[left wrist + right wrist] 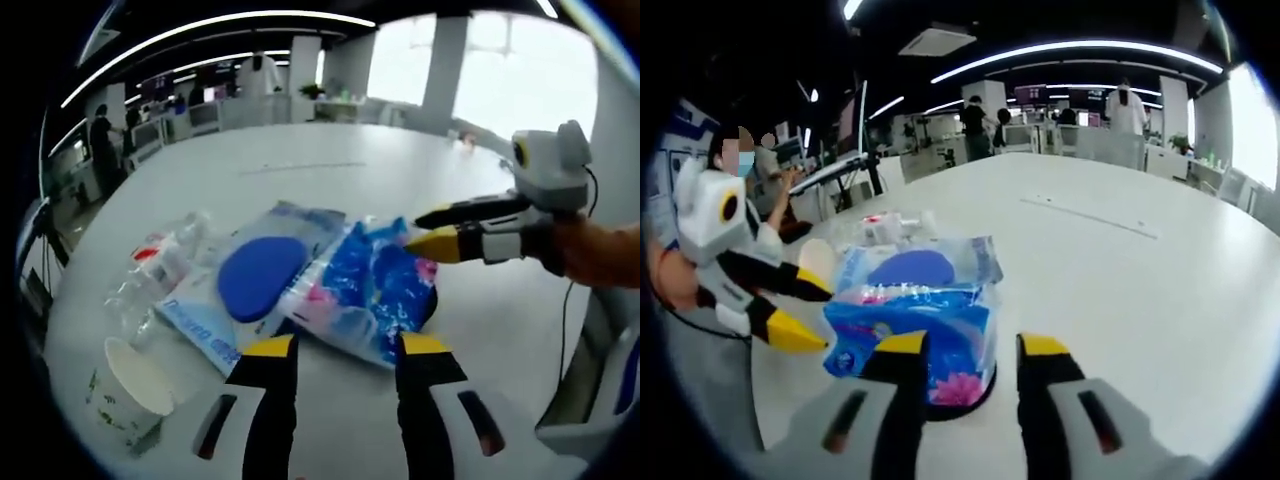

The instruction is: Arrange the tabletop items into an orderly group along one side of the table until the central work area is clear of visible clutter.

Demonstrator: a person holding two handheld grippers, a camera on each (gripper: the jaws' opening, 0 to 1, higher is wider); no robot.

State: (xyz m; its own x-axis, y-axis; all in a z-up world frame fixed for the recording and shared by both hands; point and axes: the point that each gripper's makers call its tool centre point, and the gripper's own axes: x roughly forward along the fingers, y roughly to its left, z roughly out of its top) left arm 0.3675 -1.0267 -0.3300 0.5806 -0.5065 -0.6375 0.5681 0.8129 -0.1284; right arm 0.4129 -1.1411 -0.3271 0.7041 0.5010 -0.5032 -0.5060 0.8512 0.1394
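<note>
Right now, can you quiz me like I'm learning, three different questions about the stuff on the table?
1. True or false: the left gripper is clamped on the blue tissue pack.
2. What lies right beside the tissue pack, on its far side from the right gripper in the left gripper view? A) a red mug B) the clear bag with a blue oval C) a book
3. Fill in: the paper cup stands next to a crumpled clear plastic ____.

Key: 1 false, its jaws stand apart, short of the pack. 2 B. 3 bottle.
</note>
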